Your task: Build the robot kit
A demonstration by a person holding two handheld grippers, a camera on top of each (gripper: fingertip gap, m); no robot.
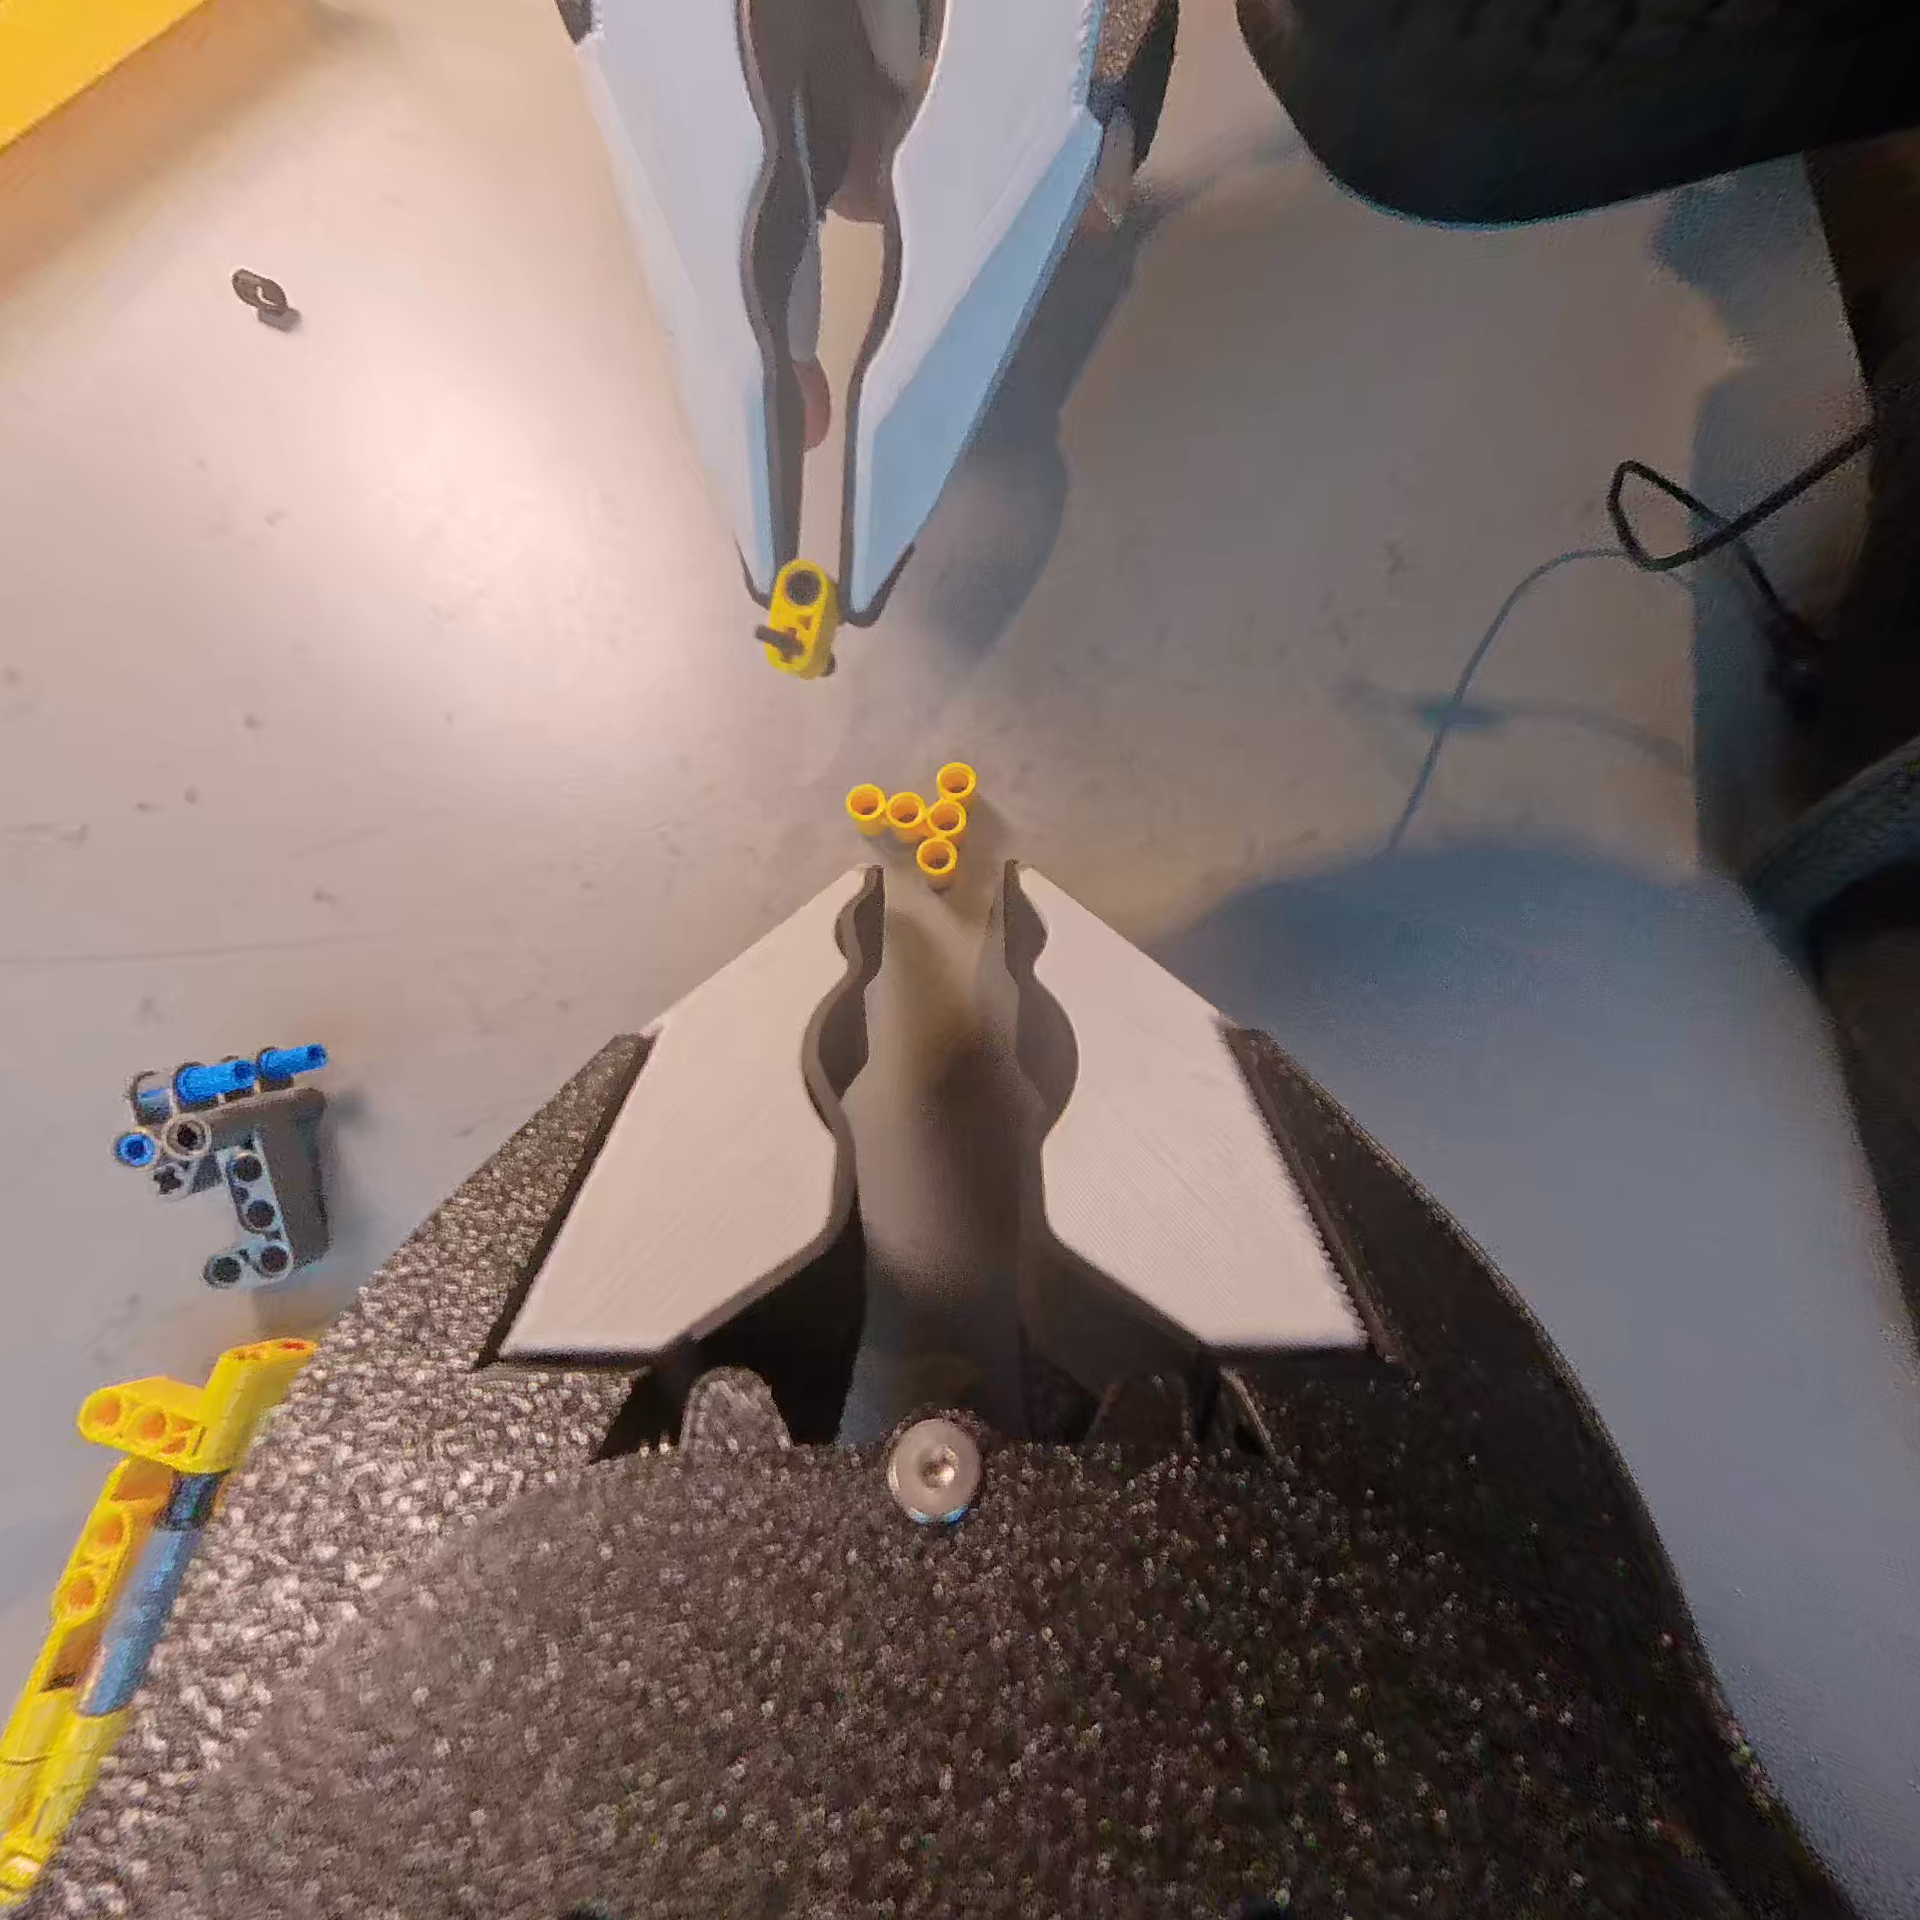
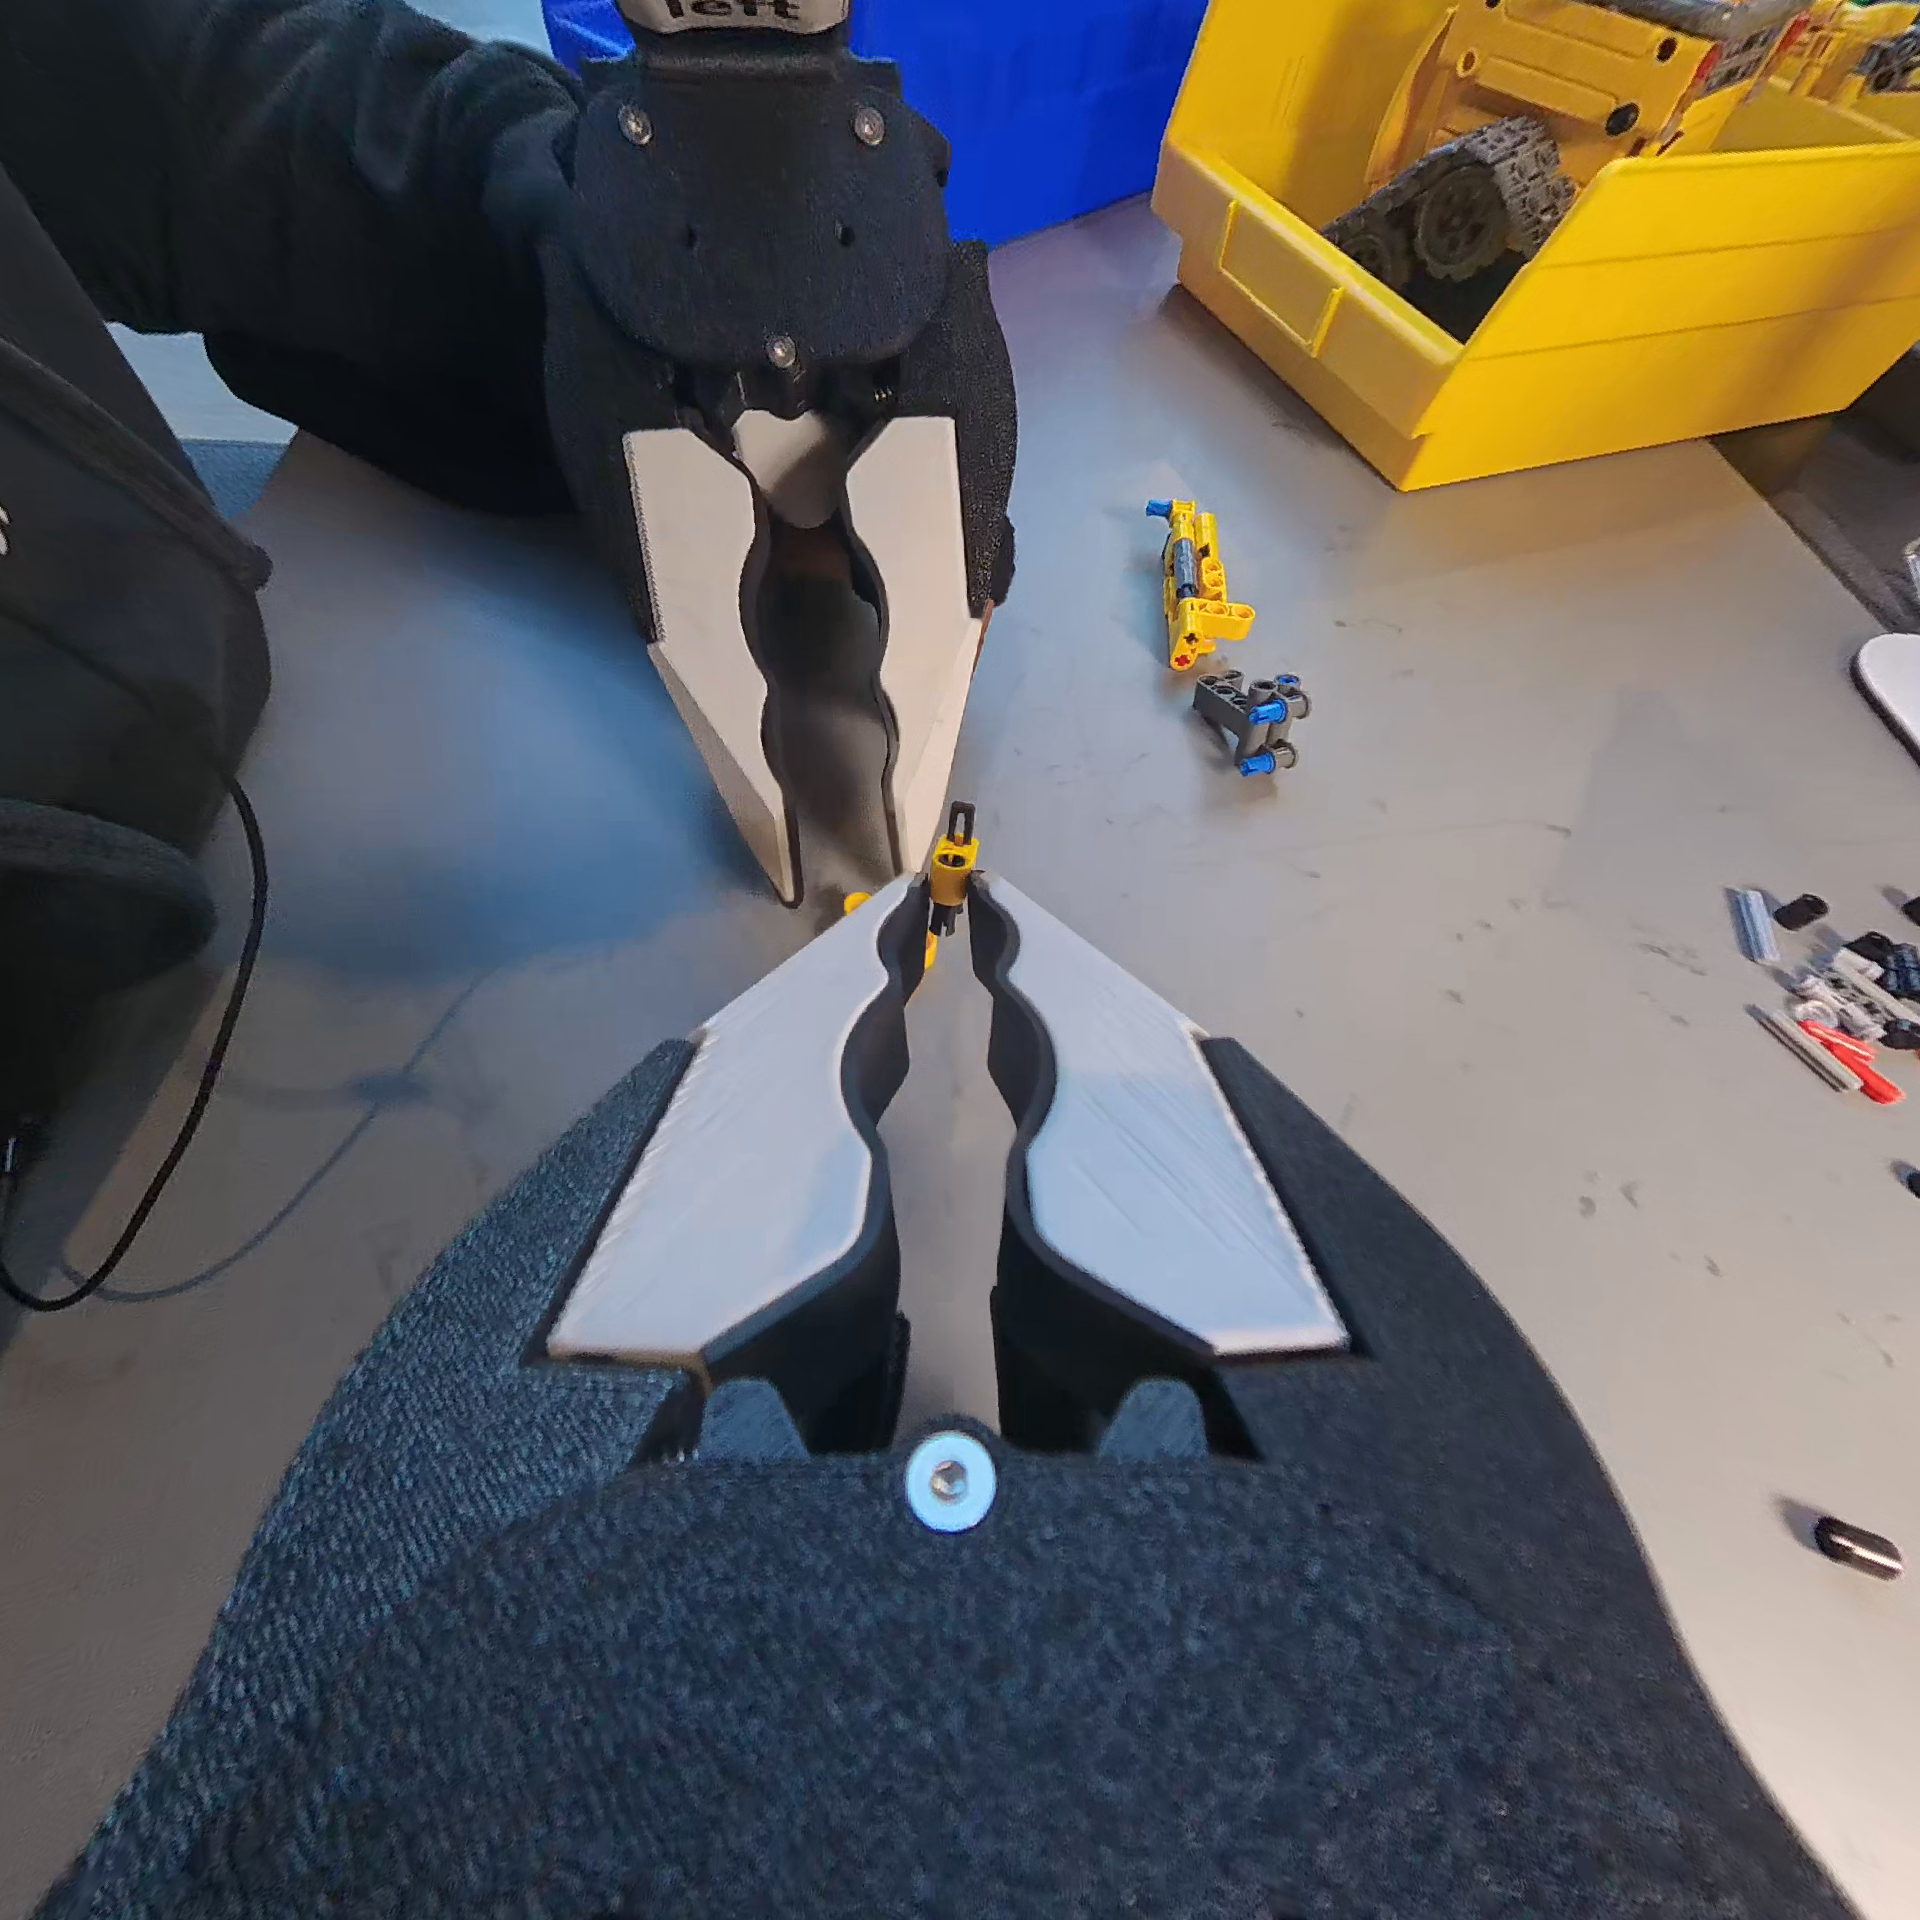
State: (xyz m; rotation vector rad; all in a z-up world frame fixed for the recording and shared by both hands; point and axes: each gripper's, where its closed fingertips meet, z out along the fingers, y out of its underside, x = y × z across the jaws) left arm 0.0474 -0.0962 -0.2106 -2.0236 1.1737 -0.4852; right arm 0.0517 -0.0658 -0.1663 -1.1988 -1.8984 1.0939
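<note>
My right gripper (image 2: 948,885) is shut on a small yellow connector (image 2: 949,860) with a black pin through it, held just above the grey table. In the left wrist view it comes in from the top (image 1: 816,603), with the connector (image 1: 800,620) at its tips. My left gripper (image 1: 943,878) is open and empty, its tips on either side of a yellow T-shaped beam with several holes (image 1: 923,819) that lies on the table. In the right wrist view the left gripper (image 2: 847,881) faces mine. Only a corner of the beam (image 2: 856,900) shows there.
A yellow bin (image 2: 1558,395) holding a tracked toy vehicle stands at the back right, beside a blue bin (image 2: 1039,104). A yellow assembly (image 2: 1195,582) and a grey piece with blue pins (image 2: 1252,722) lie nearby. Loose small parts (image 2: 1849,997) lie at the right edge. A black cable (image 1: 1455,707) trails across the table. The gap from one gripper's tips to the other's is roughly 6 cm.
</note>
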